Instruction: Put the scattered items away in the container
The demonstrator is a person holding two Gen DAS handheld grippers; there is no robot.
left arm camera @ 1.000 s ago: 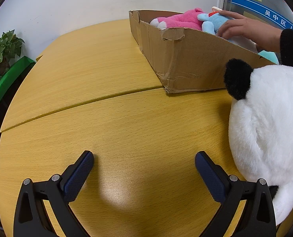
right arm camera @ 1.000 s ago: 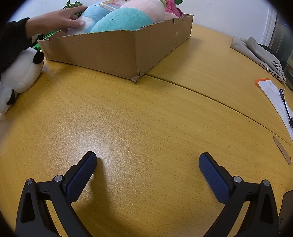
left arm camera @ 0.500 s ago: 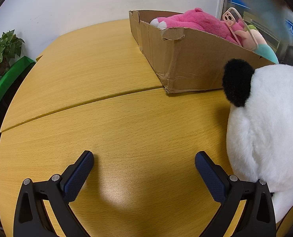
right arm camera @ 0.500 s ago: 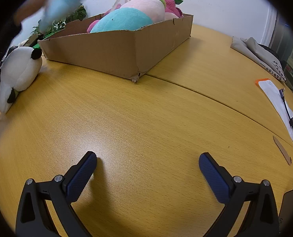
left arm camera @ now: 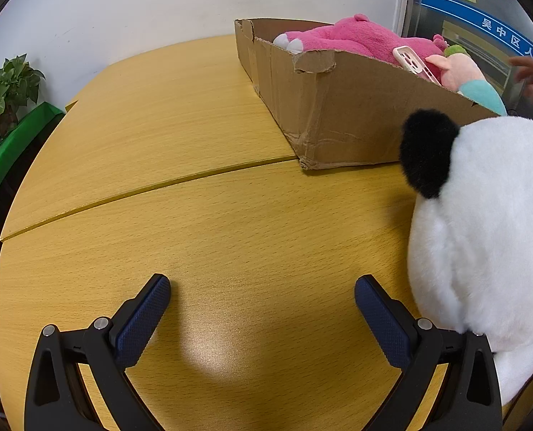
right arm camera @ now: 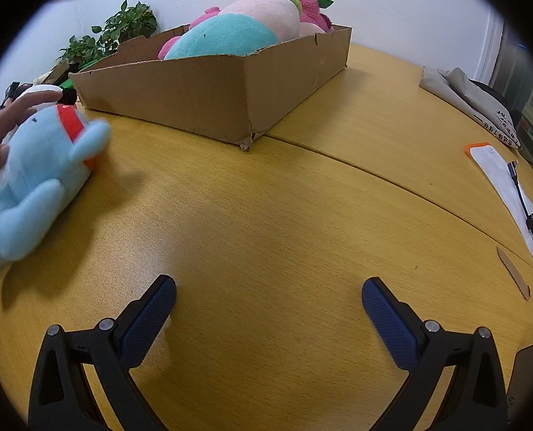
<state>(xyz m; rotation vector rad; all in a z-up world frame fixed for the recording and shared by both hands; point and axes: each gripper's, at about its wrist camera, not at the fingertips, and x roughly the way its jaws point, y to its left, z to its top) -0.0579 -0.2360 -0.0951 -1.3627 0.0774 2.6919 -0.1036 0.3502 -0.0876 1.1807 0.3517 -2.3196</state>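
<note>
Now we hold our left gripper [left arm camera: 262,287] low over the wooden table [left arm camera: 158,136] with its jaws spread wide and nothing between them. Ahead of it and to the right stands the cardboard box [left arm camera: 356,107], with a pink plush [left arm camera: 359,37] and a white phone case [left arm camera: 411,61] inside. Just beside the right finger [left arm camera: 381,318] of this gripper lies the white panda plush [left arm camera: 489,237], on the table and outside the box. Our right gripper [right arm camera: 269,289] is also spread wide and empty above the table. Far to its left a light blue plush [right arm camera: 40,176] rests on the table under a bare hand [right arm camera: 4,125]. Straight ahead of this gripper is the box again [right arm camera: 201,97], with a teal and pink plush [right arm camera: 237,28] rising over its rim. To the right lie a white sheet [right arm camera: 503,194] and a grey cloth [right arm camera: 471,97].
</note>
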